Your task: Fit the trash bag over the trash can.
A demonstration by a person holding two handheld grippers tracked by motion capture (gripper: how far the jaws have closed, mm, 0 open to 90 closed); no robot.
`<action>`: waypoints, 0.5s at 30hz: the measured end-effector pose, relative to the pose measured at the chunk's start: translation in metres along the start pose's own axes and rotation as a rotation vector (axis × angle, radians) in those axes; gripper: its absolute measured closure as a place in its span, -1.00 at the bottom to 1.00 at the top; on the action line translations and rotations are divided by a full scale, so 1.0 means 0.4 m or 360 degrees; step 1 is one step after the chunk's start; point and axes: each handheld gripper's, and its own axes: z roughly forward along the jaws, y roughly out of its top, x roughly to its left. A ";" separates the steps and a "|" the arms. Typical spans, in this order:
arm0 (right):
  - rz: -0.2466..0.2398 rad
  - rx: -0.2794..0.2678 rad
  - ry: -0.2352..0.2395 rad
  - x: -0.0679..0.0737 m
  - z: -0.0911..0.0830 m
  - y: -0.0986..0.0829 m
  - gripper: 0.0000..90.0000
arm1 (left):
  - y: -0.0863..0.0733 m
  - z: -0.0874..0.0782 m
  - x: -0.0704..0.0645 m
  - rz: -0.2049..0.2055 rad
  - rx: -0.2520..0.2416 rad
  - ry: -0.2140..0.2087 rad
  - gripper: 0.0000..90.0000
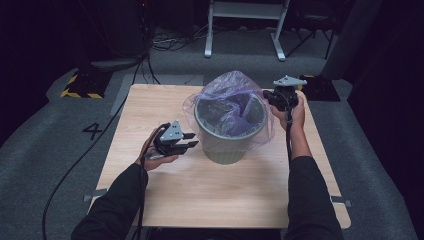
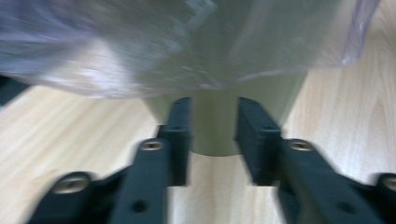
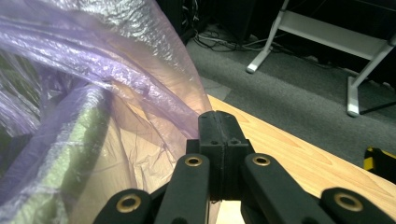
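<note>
- Grey carpet floor (image 1: pixel 45 135) surrounds everything, with one white metal frame (image 1: pixel 245 25) at 12 o'clock and one yellow-and-black striped block (image 1: pixel 80 85) at 10 o'clock from the table.
- One wooden table (image 1: pixel 220 195) carries the work; its near half is bare.
- One green bin (image 1: pixel 227 131) stands upright just past the table's middle, toward 12 o'clock.
- One purple plastic bag (image 1: pixel 227 85) lines the bin; it drapes over the rim, puffs up above it at 12 o'clock, and sags crumpled inside.
- Two black sleeves come in from 6 o'clock, one on each side of the bin.
- Right gripper (image 3: pixel 218 125), at 2 o'clock from the bin, has its jaws pressed together beside the bag's outer fold; whether film is caught between them cannot be told.
- Left gripper (image 2: pixel 214 123), at 8 o'clock from the bin, is released, jaws apart and aimed at the bin's lower wall below the bag's hem, near it without gripping.
</note>
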 end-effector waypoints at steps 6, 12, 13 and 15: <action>0.0019 -0.0050 -0.0008 -0.004 -0.018 -0.011 1.00 | 0.017 -0.060 0.043 -0.0059 -0.0093 0.0187 -0.36; 0.0027 -0.0073 0.0002 -0.003 -0.028 -0.017 1.00 | 0.077 -0.086 0.116 -0.0247 -0.0282 0.0335 -0.43; 0.0028 -0.0077 0.0005 -0.004 -0.029 -0.018 1.00 | 0.092 -0.080 0.127 -0.0247 -0.0281 0.0349 -0.44; 0.0036 -0.0090 0.0009 -0.006 -0.032 -0.018 1.00 | 0.113 -0.065 0.142 -0.0244 -0.0260 0.0352 -0.47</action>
